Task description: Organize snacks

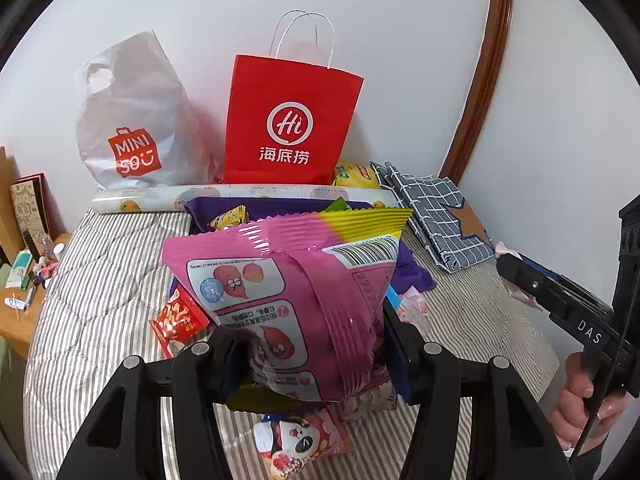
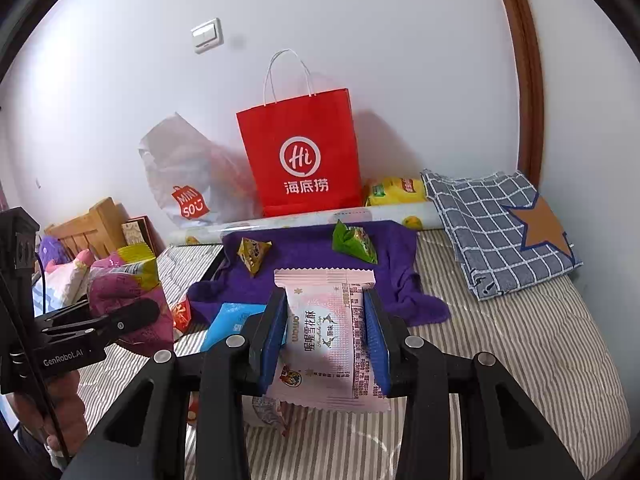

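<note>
My left gripper is shut on a big pink and yellow snack bag and holds it above the bed; the bag also shows in the right wrist view. My right gripper is shut on a pale pink snack packet held above the bed. A purple towel lies ahead with a yellow triangular packet and a green one on it. A blue packet, a small red packet and a panda packet lie on the striped bedding.
A red paper bag and a white plastic Miniso bag stand against the wall. A rolled printed sheet lies before them, with a yellow pack beside. A folded checked cloth lies at right. A wooden bedside table holds small items.
</note>
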The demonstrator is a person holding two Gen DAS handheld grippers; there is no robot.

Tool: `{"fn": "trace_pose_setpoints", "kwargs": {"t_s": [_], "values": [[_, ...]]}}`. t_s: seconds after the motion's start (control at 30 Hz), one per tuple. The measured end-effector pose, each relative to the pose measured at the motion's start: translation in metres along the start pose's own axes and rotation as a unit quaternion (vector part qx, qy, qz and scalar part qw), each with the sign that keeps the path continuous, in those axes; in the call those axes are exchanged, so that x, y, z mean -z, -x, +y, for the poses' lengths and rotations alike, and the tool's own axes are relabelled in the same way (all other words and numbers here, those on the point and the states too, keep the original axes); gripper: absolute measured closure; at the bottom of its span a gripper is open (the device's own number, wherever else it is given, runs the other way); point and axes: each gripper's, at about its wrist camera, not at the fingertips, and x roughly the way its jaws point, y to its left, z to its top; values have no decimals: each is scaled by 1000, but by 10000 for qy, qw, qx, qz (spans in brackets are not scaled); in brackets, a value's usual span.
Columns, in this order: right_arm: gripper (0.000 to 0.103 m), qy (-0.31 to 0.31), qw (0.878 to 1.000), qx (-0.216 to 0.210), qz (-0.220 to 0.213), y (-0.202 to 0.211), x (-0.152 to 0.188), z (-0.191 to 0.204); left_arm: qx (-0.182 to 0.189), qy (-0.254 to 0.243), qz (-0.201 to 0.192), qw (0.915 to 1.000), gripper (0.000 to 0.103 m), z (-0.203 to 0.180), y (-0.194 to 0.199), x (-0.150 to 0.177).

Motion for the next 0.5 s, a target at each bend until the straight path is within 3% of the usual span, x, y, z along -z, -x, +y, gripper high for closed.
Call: {"fn": "trace_pose_setpoints", "kwargs": {"t_s": [0.5], "values": [[65,-193,9997,-111,-41,-39,-26,-10,-110,-70,-16,9999,48,4,-27,-28]]}}
